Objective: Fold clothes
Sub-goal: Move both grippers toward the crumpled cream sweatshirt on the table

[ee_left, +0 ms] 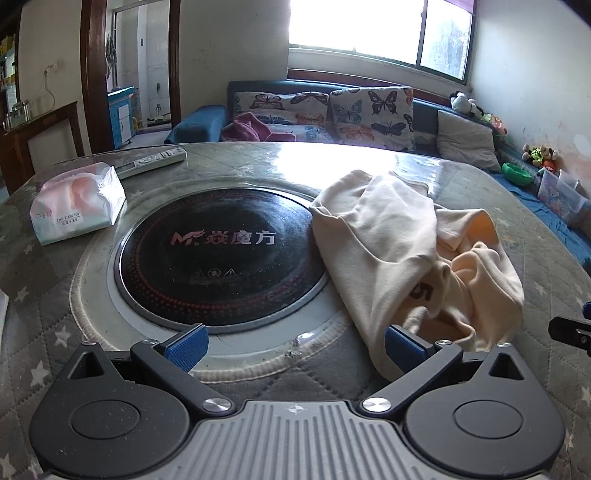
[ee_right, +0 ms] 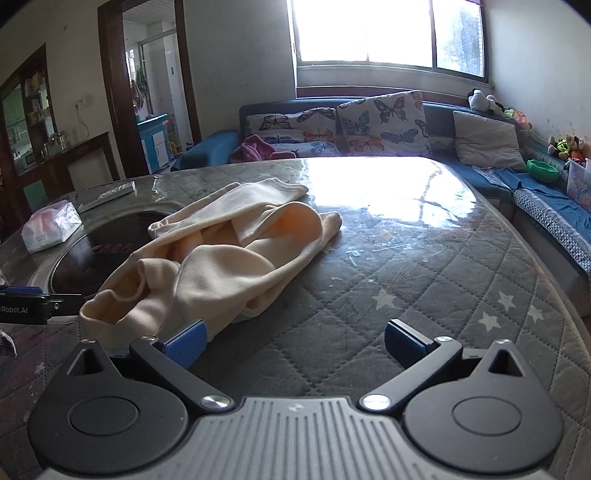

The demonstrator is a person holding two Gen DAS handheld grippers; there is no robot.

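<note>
The cream garment (ee_left: 413, 258) lies bunched, its shape hidden in its own folds; a dark printed mark (ee_left: 423, 291) is half tucked under. It covers the black hob's (ee_right: 74, 266) right side. The window (ee_left: 354, 26) glare blanks the view outside

Two matching handheld grippers, black and grey with blue pads

The left gripper (ee_left: 295, 345) and right gripper (ee_right: 293, 343) each show black linkage arms, round black hubs, silver screws, a ribbed grey centre plate and textured blue fingertips (ee_left: 188, 347).

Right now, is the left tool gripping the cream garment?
No, the left tool is open, and the cream garment lies crumpled and loose on the table.
</note>
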